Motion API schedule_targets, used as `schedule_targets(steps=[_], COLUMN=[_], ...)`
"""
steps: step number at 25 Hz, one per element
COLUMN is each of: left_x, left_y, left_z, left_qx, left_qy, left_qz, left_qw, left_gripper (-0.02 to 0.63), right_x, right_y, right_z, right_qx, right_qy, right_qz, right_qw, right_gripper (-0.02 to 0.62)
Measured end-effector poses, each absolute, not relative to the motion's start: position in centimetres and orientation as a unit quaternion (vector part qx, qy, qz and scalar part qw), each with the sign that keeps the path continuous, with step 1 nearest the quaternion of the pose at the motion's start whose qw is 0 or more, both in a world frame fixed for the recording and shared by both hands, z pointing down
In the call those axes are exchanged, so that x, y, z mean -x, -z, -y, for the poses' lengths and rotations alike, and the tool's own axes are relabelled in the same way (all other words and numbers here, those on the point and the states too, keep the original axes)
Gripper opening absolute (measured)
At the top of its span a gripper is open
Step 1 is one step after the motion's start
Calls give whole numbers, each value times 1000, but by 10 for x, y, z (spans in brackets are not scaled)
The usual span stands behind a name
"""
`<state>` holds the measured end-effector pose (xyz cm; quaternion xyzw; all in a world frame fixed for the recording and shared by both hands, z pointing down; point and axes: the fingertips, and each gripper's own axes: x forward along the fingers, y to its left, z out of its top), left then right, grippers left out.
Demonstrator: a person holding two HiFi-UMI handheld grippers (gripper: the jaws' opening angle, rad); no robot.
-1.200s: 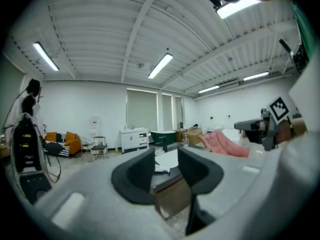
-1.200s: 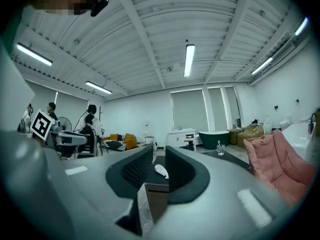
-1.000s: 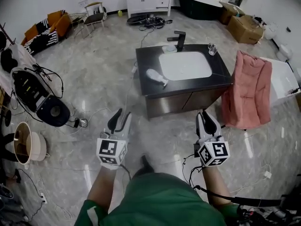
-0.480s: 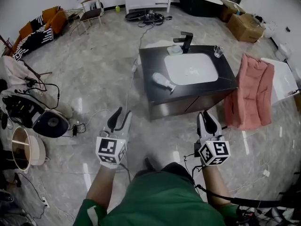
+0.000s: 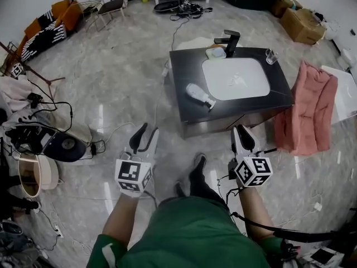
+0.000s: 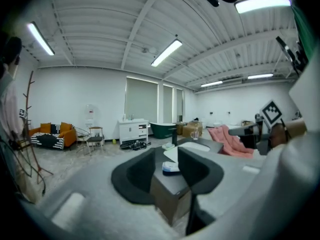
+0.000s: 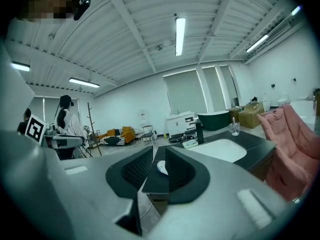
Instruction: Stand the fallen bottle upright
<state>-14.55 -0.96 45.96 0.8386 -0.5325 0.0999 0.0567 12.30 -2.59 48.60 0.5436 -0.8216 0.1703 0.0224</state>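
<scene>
The bottle [image 5: 199,95] is seen on its side on the black counter [image 5: 181,66], left of the basin [image 5: 231,78], with the left gripper [image 5: 145,135] and right gripper [image 5: 243,137] held short of it, jaws part-open and empty; the approach is judged in hand, and a grasp across the body is required next.

qty: 1 bottle [image 5: 199,94], 1 sink [image 5: 234,81], 1 faucet [image 5: 230,40], 1 glass [image 5: 271,56], 1 pink towel [image 5: 310,109], 2 grippers – left gripper [image 5: 145,134], right gripper [image 5: 243,134].

Bare test hall: freestanding sink vanity [image 5: 181,71], bathtub [image 7: 220,120], sofa [image 5: 50,24], floor cables [image 5: 181,7], strip lights [image 7: 180,30].
</scene>
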Motion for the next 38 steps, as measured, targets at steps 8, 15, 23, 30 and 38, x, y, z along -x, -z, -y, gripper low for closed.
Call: schedule_targets(steps=[8, 15, 23, 30, 38], left_x=[124, 101, 91, 109, 117], left_y=[-471, -483, -496, -522, -550], left_z=[99, 158, 190, 208, 239], left_qx=[-825, -814, -805, -806, -830], left_qy=[-119, -134, -141, -149, -171], left_qz=[549, 559, 567, 558, 511], left_qw=[64, 83, 102, 128, 145], left_gripper=[141, 141, 140, 136, 130], right_x=[-131, -140, -133, -116, -109], right_y=[-530, -564, -611, -653, -716], right_z=[133, 203, 234, 245, 258], right_qx=[-500, -461, -421, -409, -413], right_qy=[-237, -273, -314, -341, -347], right_qz=[832, 842, 845, 834, 813], right_qw=[33, 62, 104, 145, 218], right_gripper=[64, 103, 118, 136, 156])
